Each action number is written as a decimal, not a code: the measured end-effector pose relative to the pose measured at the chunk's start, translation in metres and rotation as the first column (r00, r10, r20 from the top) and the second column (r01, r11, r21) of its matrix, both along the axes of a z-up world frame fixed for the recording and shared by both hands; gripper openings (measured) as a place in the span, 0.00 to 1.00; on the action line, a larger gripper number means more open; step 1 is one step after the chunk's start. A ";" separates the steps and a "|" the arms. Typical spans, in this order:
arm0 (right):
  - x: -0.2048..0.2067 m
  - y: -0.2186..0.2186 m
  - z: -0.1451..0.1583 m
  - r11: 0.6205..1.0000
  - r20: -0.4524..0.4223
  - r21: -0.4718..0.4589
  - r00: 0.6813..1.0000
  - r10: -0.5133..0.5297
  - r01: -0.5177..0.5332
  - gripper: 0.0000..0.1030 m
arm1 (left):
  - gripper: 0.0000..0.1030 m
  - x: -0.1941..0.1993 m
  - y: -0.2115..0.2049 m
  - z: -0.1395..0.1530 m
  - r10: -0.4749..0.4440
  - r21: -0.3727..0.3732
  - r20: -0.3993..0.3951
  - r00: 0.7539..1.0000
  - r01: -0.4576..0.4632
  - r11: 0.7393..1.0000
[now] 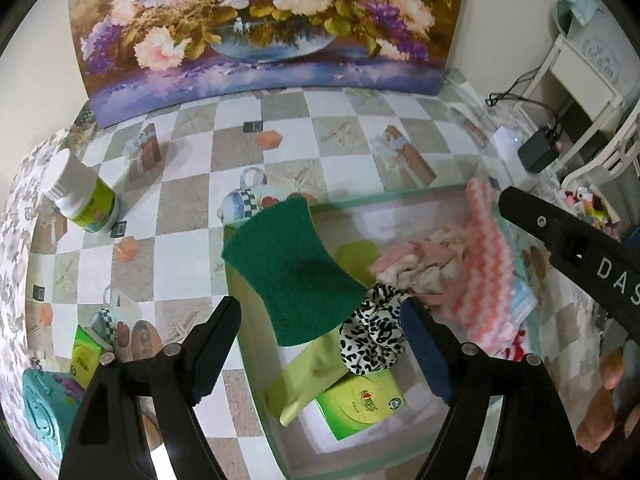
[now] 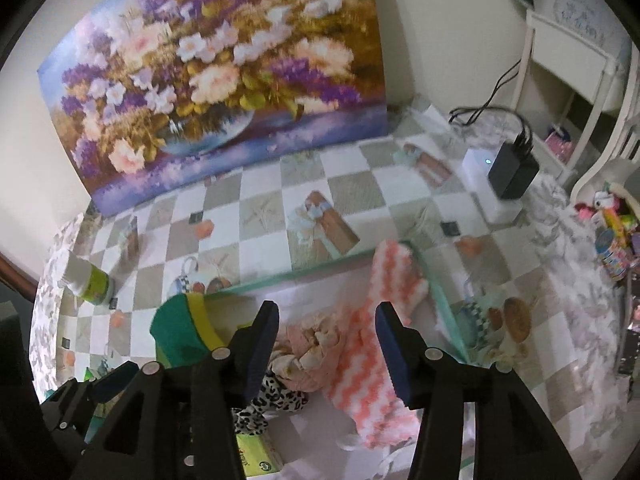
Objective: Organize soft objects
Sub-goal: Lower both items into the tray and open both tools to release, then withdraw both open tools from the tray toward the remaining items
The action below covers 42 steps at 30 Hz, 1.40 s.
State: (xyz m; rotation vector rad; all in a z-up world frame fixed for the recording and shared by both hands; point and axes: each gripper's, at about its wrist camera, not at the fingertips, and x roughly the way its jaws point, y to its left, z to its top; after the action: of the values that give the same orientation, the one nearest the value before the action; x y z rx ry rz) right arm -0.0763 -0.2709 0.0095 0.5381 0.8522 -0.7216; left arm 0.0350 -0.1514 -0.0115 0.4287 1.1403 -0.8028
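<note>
The green sponge (image 1: 294, 276) hides part of the yellow cloth (image 1: 316, 364), and the pink-striped cloth (image 2: 374, 344) is blurred.

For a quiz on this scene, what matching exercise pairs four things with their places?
Things:
1 sponge
2 bottle
3 scrunchie
4 painting

Places:
A on the tablecloth, outside the tray
B leaning on the tray's left wall
C against the back wall
D inside the tray, beside the pink cloth

Pairs: 1-B, 2-A, 3-D, 4-C

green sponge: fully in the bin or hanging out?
Hanging out. The sponge leans on the clear bin's back rim, its top corner poking above the rim and its lower end down inside.
</note>
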 end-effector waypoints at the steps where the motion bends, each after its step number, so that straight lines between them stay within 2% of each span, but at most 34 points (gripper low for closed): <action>1: -0.001 0.000 0.004 1.000 0.004 -0.005 1.000 -0.002 0.002 0.54 | 0.80 0.001 0.001 0.003 0.007 -0.006 0.000 1.000 -0.007 1.000; 7: -0.008 0.000 0.016 1.000 0.011 -0.014 1.000 -0.012 0.012 0.55 | 0.80 0.018 0.019 0.020 0.089 -0.027 -0.002 0.996 -0.089 0.996; 12: -0.007 0.000 0.015 1.000 -0.034 -0.007 0.999 -0.006 0.006 0.63 | 0.81 0.043 0.042 0.023 0.207 -0.030 -0.002 0.978 -0.207 0.978; 14: -0.005 0.001 0.010 1.000 -0.063 -0.002 0.998 -0.007 0.006 0.67 | 0.89 0.053 0.051 0.022 0.257 -0.028 -0.005 0.966 -0.257 0.966; 16: -0.004 -0.001 0.004 1.000 -0.090 0.008 0.996 -0.009 0.010 0.70 | 0.91 0.062 0.061 0.020 0.300 -0.022 -0.002 0.954 -0.300 0.954; 19: -0.003 -0.002 -0.003 1.000 -0.136 0.011 0.991 -0.017 0.018 0.83 | 0.91 0.071 0.069 0.015 0.333 0.003 0.003 0.943 -0.333 0.943; 21: -0.003 -0.002 -0.007 1.000 -0.169 -0.002 0.985 -0.022 0.022 1.00 | 0.91 0.075 0.074 0.009 0.353 0.021 -0.005 0.936 -0.352 0.936; 26: -0.005 -0.003 -0.009 1.000 -0.174 0.003 0.984 -0.024 0.025 1.00 | 0.91 0.085 0.086 -0.001 0.396 0.035 -0.061 0.916 -0.395 0.918; 34: -0.001 -0.001 -0.008 1.000 -0.183 0.002 0.983 -0.019 0.019 1.00 | 0.91 0.091 0.095 -0.001 0.416 0.022 -0.100 0.904 -0.416 0.909; 42: 0.003 0.005 -0.002 1.000 -0.176 -0.003 0.984 -0.004 0.004 1.00 | 0.91 0.105 0.118 0.014 0.447 -0.004 -0.083 0.891 -0.449 0.894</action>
State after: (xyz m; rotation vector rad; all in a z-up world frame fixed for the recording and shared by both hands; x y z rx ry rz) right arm -0.0735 -0.2657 0.0070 0.4782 1.0146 -0.7821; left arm 0.1402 -0.0338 0.0023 0.1014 1.2421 -0.4280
